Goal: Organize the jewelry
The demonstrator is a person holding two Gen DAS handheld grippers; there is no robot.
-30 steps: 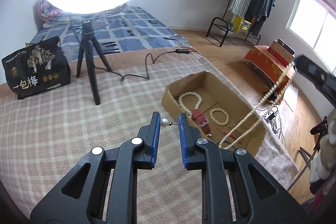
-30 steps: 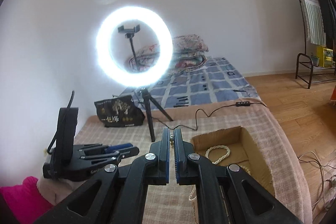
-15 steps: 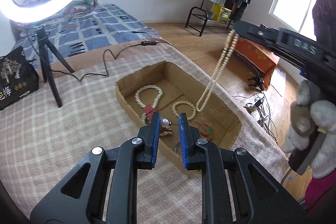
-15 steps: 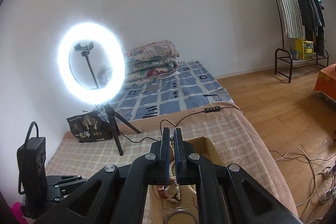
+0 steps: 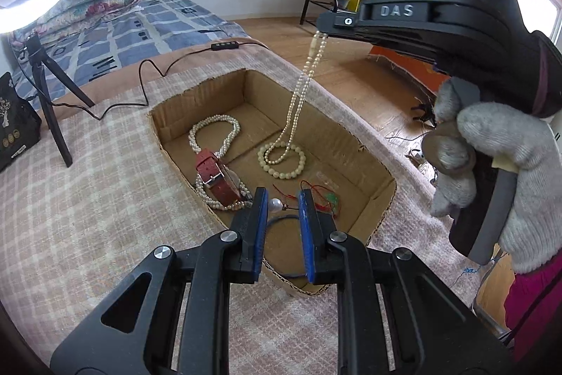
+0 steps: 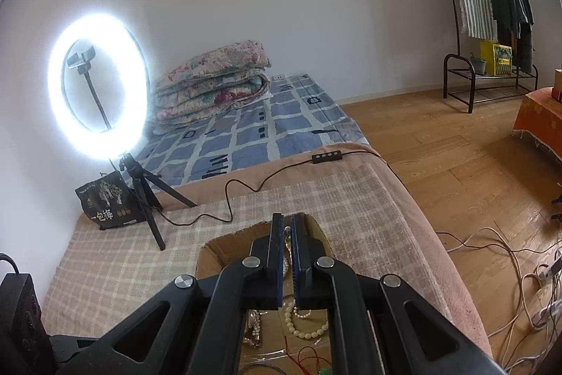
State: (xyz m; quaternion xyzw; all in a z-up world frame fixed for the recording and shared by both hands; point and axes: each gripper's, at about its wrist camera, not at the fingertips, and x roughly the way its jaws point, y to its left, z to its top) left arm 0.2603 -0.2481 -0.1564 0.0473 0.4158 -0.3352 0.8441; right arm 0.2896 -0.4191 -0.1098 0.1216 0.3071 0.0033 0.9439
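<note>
An open cardboard box (image 5: 354, 136) lies on the checked blanket. Inside lie a pearl necklace (image 5: 214, 129), a red-strap watch (image 5: 216, 178), a pale bead bracelet (image 5: 281, 160) and a red-corded green piece (image 5: 326, 197). My left gripper (image 5: 281, 204) holds a pearl earring (image 5: 274, 205) by its pin above the box's near end. My right gripper (image 6: 287, 234), also in the left wrist view (image 5: 321, 30), is shut on a long pearl necklace (image 5: 298, 97) that hangs into the box, its end touching the bracelet.
A ring light (image 6: 98, 86) on a tripod (image 5: 45, 90) and a black snack bag (image 6: 107, 204) stand at the blanket's far side, with a cable (image 5: 154, 72) behind the box. Folded quilts (image 6: 210, 76), a clothes rack (image 6: 491, 9) and floor cables (image 6: 509, 266) lie beyond.
Both grippers moved over the box. The long necklace came lower, so its end now reaches the box floor by the bracelet. The left gripper advanced over the box's near end with the earring.
</note>
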